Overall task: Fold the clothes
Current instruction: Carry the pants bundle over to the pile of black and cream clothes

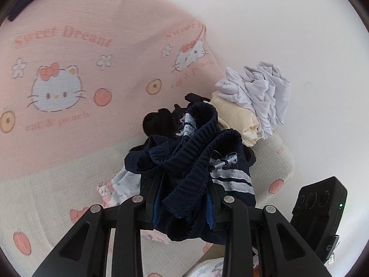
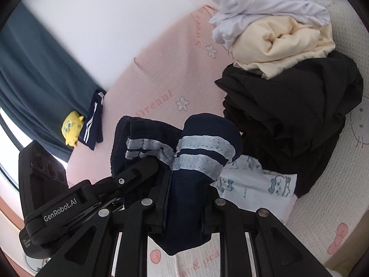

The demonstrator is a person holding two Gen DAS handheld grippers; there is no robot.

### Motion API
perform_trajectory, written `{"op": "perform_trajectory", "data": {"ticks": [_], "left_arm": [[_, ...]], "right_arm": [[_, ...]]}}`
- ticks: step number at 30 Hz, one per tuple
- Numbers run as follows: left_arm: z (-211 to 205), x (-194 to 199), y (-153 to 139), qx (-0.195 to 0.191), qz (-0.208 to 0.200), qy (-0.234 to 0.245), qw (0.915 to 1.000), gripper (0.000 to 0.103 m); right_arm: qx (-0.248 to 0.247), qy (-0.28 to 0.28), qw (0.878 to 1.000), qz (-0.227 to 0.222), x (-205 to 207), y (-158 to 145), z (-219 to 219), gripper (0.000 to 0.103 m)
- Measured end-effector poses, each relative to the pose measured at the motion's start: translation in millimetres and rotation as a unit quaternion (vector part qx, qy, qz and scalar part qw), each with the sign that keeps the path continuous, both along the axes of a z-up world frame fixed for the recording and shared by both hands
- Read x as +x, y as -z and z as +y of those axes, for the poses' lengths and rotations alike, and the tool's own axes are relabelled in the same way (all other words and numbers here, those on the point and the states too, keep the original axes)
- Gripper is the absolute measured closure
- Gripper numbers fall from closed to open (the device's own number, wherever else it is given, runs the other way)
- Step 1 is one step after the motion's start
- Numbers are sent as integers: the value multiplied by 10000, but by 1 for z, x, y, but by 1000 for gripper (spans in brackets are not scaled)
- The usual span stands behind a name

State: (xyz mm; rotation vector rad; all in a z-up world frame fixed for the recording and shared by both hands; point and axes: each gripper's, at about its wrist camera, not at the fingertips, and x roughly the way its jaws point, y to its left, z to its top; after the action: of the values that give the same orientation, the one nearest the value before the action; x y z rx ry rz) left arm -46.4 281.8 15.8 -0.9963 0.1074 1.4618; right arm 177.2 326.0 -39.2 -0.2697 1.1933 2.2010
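Both left gripper and right gripper were clamped on bunched navy shorts, lifted over pink bedspread; soft, limp, light; best gripped at waistband corners

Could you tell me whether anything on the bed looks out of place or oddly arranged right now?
Mostly expected mess: an unfolded pile of white, cream and black clothes. Odd bits: a second navy striped garment lies apart at the bed's far edge beside a yellow plush toy, and the navy shorts are bunched up, frayed drawstring ends showing.
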Motion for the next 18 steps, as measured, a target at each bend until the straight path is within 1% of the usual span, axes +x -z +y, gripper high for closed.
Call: {"op": "perform_trajectory", "data": {"ticks": [3, 7, 11, 13, 15, 16, 18], "left_arm": [[15, 1, 0, -36, 137, 91, 9999, 76], [34, -2, 3, -46, 210, 242, 9995, 76], [55, -14, 9, -132, 106, 480, 9987, 76], [63, -18, 13, -106, 125, 635, 9978, 76], [71, -21, 20, -165, 108, 702, 9973, 76], [74, -23, 25, -220, 62, 721, 9971, 76], [79, -28, 37, -360, -158, 779, 9962, 76]], "right_arm": [[-168, 2, 9997, 172, -1, 4, 16, 85], [-260, 71, 9996, 88, -7, 5, 33, 84], [-317, 108, 9994, 27, -13, 8, 45, 82], [-423, 109, 9990, -17, -14, 15, 50, 82], [-528, 139, 9985, -89, -13, 22, 53, 82], [-581, 149, 9981, -136, -11, 26, 53, 82], [-664, 206, 9974, -200, -6, 32, 52, 82]]}}
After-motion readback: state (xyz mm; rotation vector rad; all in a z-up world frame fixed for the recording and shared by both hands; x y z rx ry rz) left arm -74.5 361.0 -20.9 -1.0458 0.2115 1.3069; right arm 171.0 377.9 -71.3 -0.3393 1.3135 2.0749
